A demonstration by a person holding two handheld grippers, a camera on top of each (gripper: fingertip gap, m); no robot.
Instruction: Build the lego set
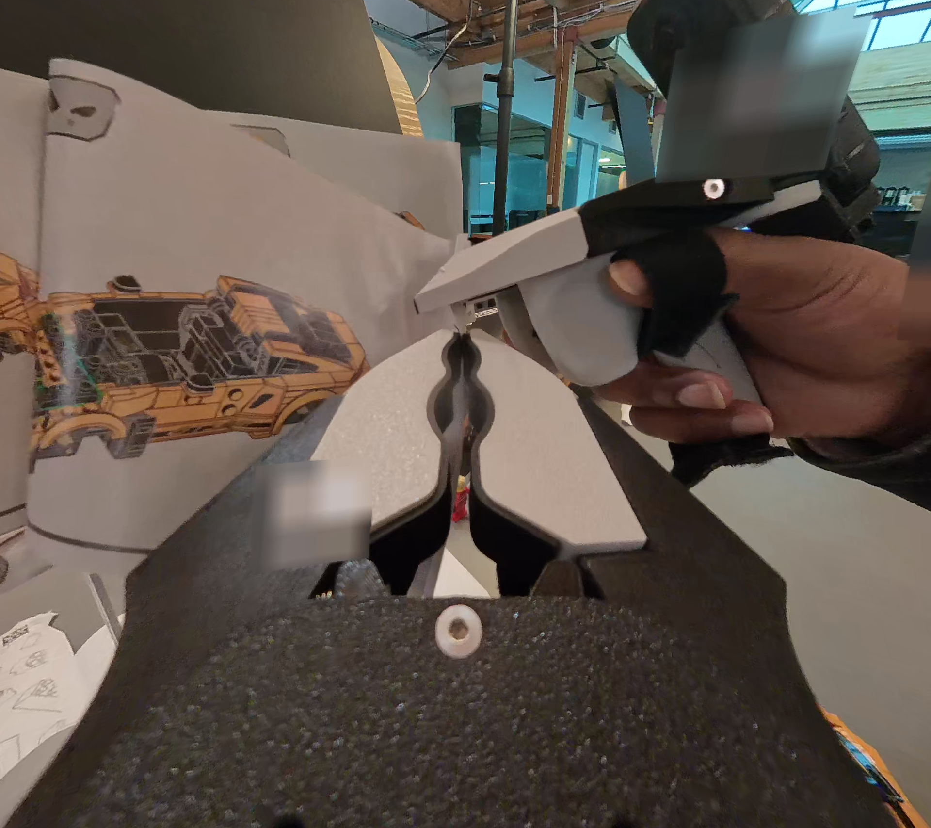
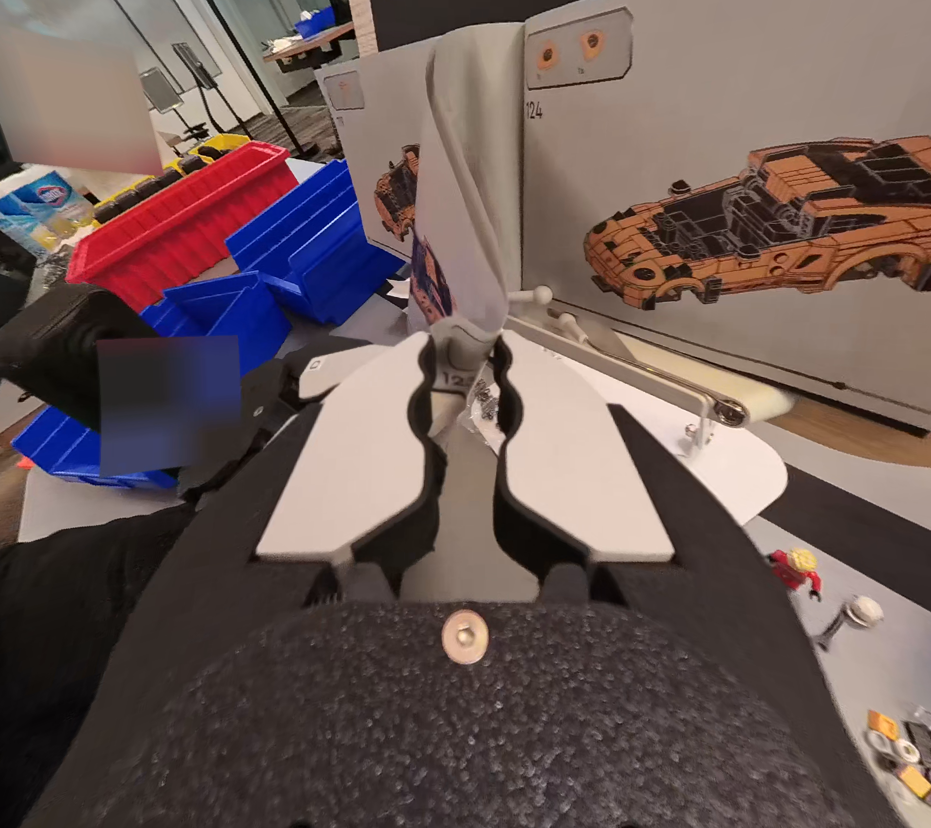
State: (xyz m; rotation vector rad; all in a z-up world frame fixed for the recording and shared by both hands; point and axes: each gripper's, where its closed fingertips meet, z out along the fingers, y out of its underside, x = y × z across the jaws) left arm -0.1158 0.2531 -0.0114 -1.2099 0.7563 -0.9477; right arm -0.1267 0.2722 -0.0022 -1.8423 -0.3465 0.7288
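The instruction booklet [image 2: 755, 224] stands open on a stand and shows an orange car; it also shows in the left wrist view [image 1: 201, 350]. My right gripper [image 2: 461, 350] is shut on the lower corner of a booklet page [image 2: 463, 199], which is lifted and curled upright. My left gripper [image 1: 461, 342] is shut with nothing seen in it, its tips just under the right gripper [image 1: 443, 305]. In the right wrist view the left gripper [image 2: 312, 373] sits just left of the right one. A red minifigure [image 2: 796, 572] lies on the table.
A red bin [image 2: 176, 224] and blue bins [image 2: 302, 249] stand at the left. The stand's metal page arm [image 2: 629, 365] lies along the booklet's foot. Loose small pieces [image 2: 902, 748] and a white round part [image 2: 864, 612] lie at the right on the grey table. Less than 4 cm separates the two grippers' tips. The red minifigure [image 2: 796, 572] is about equally far from each gripper, around 25 cm.
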